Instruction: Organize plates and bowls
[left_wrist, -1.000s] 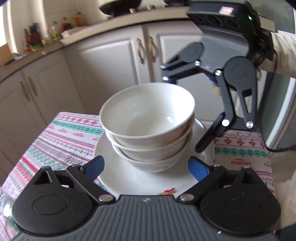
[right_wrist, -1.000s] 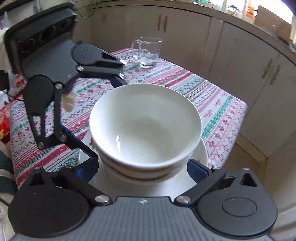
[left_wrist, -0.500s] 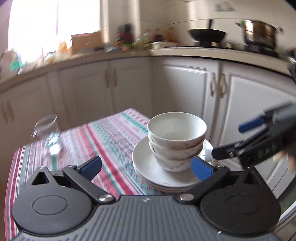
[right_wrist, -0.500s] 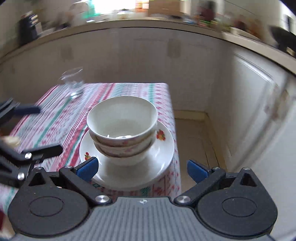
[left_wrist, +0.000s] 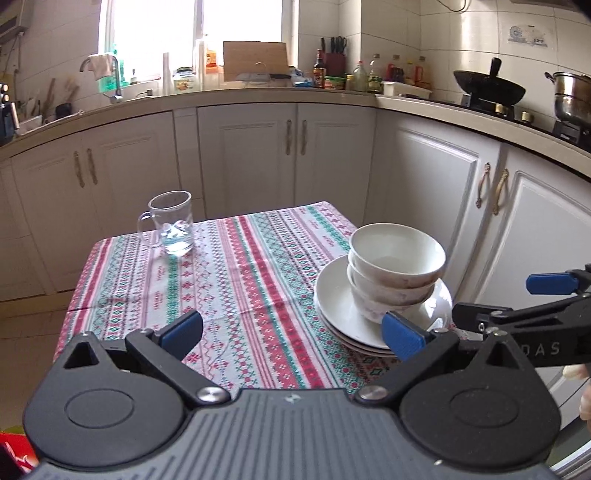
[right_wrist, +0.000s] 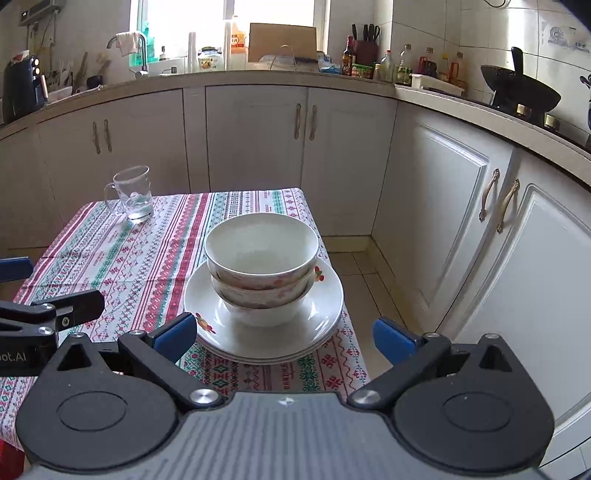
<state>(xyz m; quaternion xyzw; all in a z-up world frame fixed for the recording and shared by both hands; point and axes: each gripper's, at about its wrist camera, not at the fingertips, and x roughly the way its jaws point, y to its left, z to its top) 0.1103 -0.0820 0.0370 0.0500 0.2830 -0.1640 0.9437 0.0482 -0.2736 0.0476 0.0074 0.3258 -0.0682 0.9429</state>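
Note:
Three white bowls (right_wrist: 261, 269) are nested on a stack of white plates (right_wrist: 325, 306) near the table's right edge. They also show in the left wrist view, bowls (left_wrist: 397, 273) on plates (left_wrist: 336, 306). My left gripper (left_wrist: 291, 332) is open and empty, pulled back left of the stack. My right gripper (right_wrist: 284, 336) is open and empty, in front of the stack and apart from it. Each gripper shows at the edge of the other's view, the right one (left_wrist: 517, 302) and the left one (right_wrist: 48, 295).
A glass mug (right_wrist: 131, 195) with a little water stands at the table's far left; it also shows in the left wrist view (left_wrist: 170, 223). The patterned tablecloth (right_wrist: 122, 258) covers the table. White cabinets (right_wrist: 258, 147) and a cluttered counter surround it.
Both grippers have pulled back and away from the bowl stack, which stays nested on the plates. The views have swung to face the far counter and window.

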